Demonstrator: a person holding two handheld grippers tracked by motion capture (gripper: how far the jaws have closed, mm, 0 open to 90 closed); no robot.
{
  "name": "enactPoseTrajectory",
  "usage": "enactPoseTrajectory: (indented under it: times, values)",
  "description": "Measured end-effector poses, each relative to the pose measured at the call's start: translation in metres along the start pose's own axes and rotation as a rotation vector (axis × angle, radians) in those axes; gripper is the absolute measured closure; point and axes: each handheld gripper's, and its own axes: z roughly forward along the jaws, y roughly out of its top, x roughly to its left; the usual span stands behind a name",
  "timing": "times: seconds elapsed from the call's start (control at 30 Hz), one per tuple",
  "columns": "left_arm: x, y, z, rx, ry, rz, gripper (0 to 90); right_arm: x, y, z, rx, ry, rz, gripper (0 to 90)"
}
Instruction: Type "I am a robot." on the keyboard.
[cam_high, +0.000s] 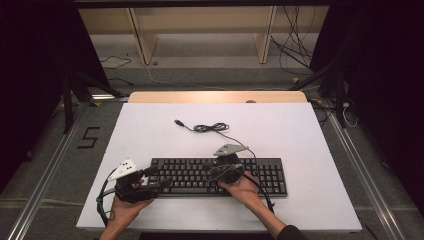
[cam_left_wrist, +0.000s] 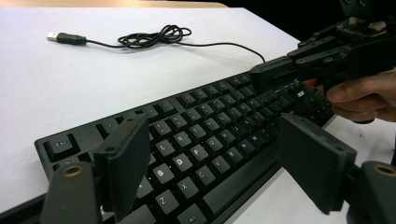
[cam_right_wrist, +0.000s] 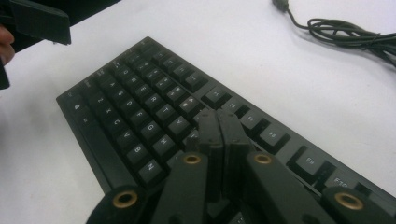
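Right gripper (cam_right_wrist: 219, 116), jaws pressed together on nothing, tips over middle keys of black keyboard (cam_high: 190, 175); left gripper (cam_left_wrist: 215, 158), jaws wide apart and empty, at keyboard's left end; coiled USB cable (cam_high: 210, 128) behind, on white table (cam_high: 300, 130).

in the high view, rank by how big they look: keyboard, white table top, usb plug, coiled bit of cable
1. white table top
2. keyboard
3. coiled bit of cable
4. usb plug
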Motion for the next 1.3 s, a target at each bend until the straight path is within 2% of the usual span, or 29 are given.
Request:
enactPoseTrajectory:
  times: [0.43, 0.83, 1.3]
  values:
    - [0.0, 0.0, 0.0, 0.001, 0.0, 0.002, 25.7, 0.003, 0.0, 0.021, 0.066, -0.011, -0.004, 90.0]
    - [0.0, 0.0, 0.0, 0.001, 0.0, 0.004, 25.7, 0.001, -0.001, 0.027, 0.098, -0.023, 0.003, 90.0]
    - [0.0, 0.0, 0.0, 0.001, 0.0, 0.003, 25.7, 0.003, -0.004, 0.034, 0.12, -0.039, -0.016, 90.0]
